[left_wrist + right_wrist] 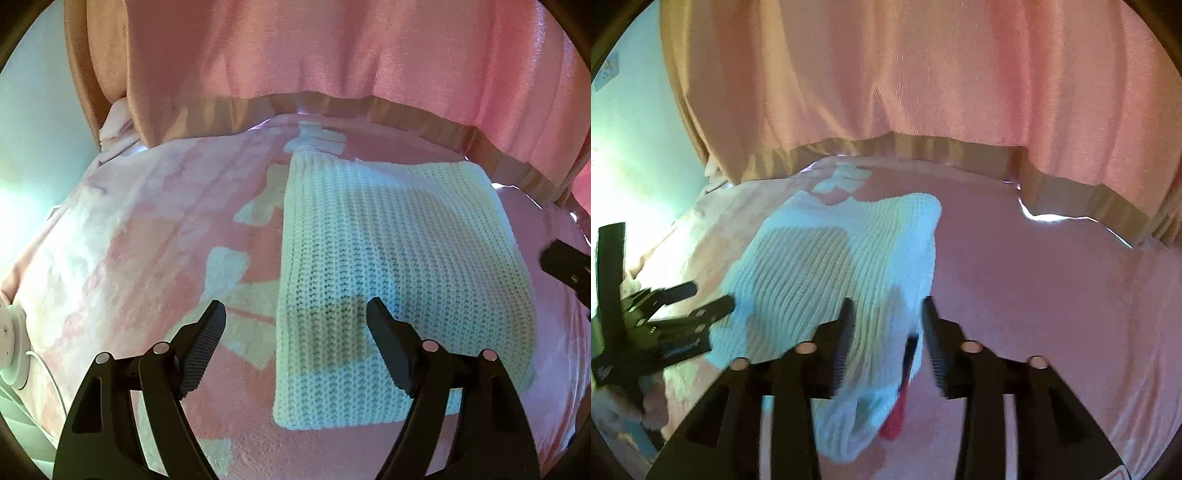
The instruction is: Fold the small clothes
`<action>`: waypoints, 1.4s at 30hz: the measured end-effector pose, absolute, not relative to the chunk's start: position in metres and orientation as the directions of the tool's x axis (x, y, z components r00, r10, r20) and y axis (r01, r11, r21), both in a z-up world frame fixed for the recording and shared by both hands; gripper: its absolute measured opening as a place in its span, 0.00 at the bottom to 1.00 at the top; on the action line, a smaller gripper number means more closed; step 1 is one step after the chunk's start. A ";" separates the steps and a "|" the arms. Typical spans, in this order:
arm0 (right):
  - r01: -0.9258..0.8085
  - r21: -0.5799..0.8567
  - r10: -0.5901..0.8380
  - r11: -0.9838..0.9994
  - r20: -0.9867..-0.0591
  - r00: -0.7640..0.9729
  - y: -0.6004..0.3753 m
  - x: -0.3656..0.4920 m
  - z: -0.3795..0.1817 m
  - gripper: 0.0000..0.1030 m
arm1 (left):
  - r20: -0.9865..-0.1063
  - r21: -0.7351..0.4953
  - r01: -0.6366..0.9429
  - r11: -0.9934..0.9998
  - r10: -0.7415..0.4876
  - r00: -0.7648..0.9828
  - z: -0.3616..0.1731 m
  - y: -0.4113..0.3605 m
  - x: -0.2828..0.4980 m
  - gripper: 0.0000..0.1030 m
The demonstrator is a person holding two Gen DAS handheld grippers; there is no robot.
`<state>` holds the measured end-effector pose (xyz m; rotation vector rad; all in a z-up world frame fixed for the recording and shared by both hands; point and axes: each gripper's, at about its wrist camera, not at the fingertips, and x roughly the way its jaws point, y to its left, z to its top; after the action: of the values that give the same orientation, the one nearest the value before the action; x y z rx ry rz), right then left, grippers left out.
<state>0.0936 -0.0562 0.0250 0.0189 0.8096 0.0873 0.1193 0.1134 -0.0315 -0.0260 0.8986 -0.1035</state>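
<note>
1. Lying folded into a rectangle on the pink patterned blanket, the white knit garment sits right of centre in the left wrist view.
2. Left gripper hovers over the garment's near left edge, fingers spread and holding nothing.
3. Right gripper has fingers spread around a lifted, bunched edge of the knit; contact is unclear.
4. Pink curtain hangs behind.

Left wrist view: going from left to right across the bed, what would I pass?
White round device → pink blanket → white knit garment → tip of the right hand-held gripper.
</note>
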 end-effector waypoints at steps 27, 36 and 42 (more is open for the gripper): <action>-0.117 0.071 0.129 0.991 -0.773 0.621 -0.051 0.085 0.002 0.21 | -0.769 -0.034 0.105 0.994 -0.093 0.633 -0.034 0.097 0.124 0.75; -0.050 0.036 0.060 0.998 -0.773 0.632 -0.049 0.078 -0.007 0.21 | -0.752 -0.018 0.125 0.992 -0.096 0.652 -0.031 0.098 0.117 0.75; -0.011 0.124 0.105 0.992 -0.785 0.611 -0.063 0.075 -0.016 0.56 | -0.754 -0.064 0.121 0.991 -0.127 0.644 -0.028 0.112 0.110 0.82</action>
<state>0.0745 -0.0633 -0.0159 0.1108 0.9115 0.0669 0.1102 0.1117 -0.0283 -0.0081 0.8593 -0.1410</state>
